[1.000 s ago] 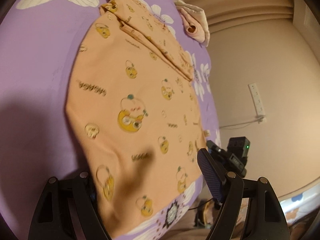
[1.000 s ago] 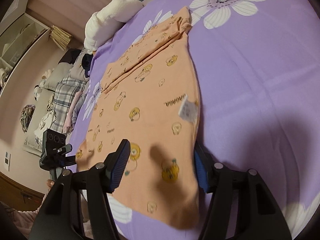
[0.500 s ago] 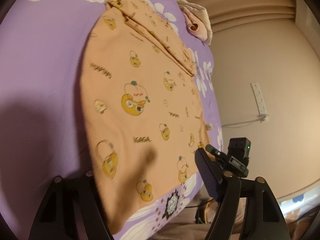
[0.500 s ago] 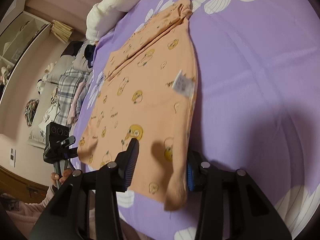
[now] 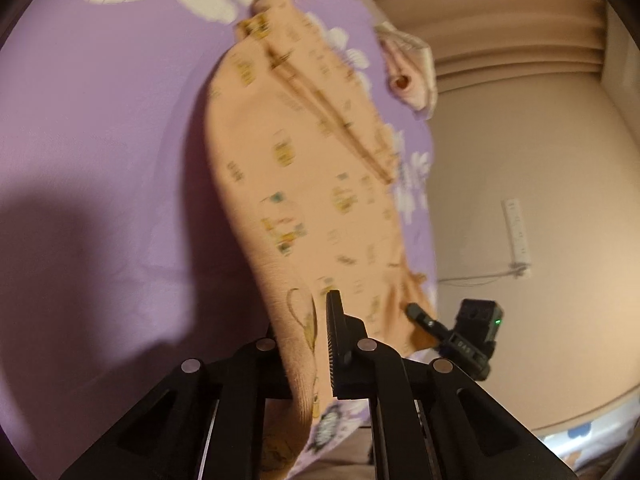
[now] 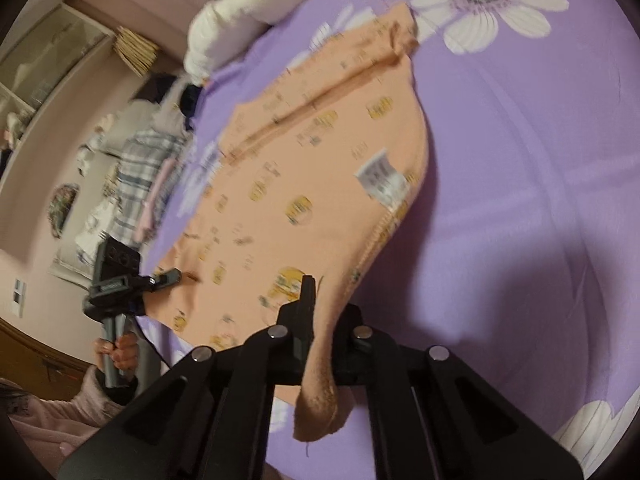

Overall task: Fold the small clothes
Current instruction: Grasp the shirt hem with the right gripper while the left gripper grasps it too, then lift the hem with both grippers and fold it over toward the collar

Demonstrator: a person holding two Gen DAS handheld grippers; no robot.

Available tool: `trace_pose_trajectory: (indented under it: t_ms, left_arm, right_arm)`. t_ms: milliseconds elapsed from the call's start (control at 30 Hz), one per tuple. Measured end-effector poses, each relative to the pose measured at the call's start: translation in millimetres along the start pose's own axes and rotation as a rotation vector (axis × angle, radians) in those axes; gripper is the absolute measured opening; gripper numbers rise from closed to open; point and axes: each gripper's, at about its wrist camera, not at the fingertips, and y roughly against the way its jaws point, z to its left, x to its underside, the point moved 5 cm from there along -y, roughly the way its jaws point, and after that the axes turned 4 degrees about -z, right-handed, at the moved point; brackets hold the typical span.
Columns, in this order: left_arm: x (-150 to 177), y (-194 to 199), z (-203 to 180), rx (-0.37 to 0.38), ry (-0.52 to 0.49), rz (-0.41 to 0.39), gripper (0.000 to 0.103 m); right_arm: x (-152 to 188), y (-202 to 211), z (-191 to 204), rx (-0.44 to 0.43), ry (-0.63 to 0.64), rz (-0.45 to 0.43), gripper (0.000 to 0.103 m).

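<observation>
On the bed, near edge of the purple flowered sheet (image 5: 100,128), both my tongs have just been closing and each now pinches a near corner of the orange garment (image 5: 304,184). Left tongs (image 5: 320,332) clamp the hem at one corner, cloth bunched between the pads and hanging below them; right tongs (image 6: 320,312) clamp the opposite near corner the same way, a fold of fabric drooping under the jaws. A second ago both pairs stood wide over the flat hem with nothing pressed; now the near edge is puckered and drawn up off the sheet at both grips. My read: the grasp step is done and the garment is ready to be lifted and carried toward its far end for a fold, not yet started. Garment lies mostly flat, lengthwise away from me, far end narrowing to a bunched tip near a white flower print. Peach-orange knit with small yellow cartoon motifs and bits of text, blurred here. A long raised seam or folded strip runs along one side. A white care label (image 6: 380,180) shows near the right-side edge, so it may be inside out, can't be sure. Another pink garment (image 5: 408,76) sits well apart at the far bed edge.
</observation>
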Motion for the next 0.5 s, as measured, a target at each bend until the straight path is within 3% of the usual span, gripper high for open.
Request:
trace_pose_trajectory:
  t_ms: [233, 500]
  left_arm:
    - [-24, 7, -35, 0.076, -0.086, -0.073, 0.001]
    - [-52, 12, -65, 0.088, -0.164, -0.136, 0.001]
  right_arm:
    - [-23, 19, 18, -0.133, -0.019, -0.128, 0.005]
    - [-56, 30, 40, -0.172, 0.021, -0.236, 0.005]
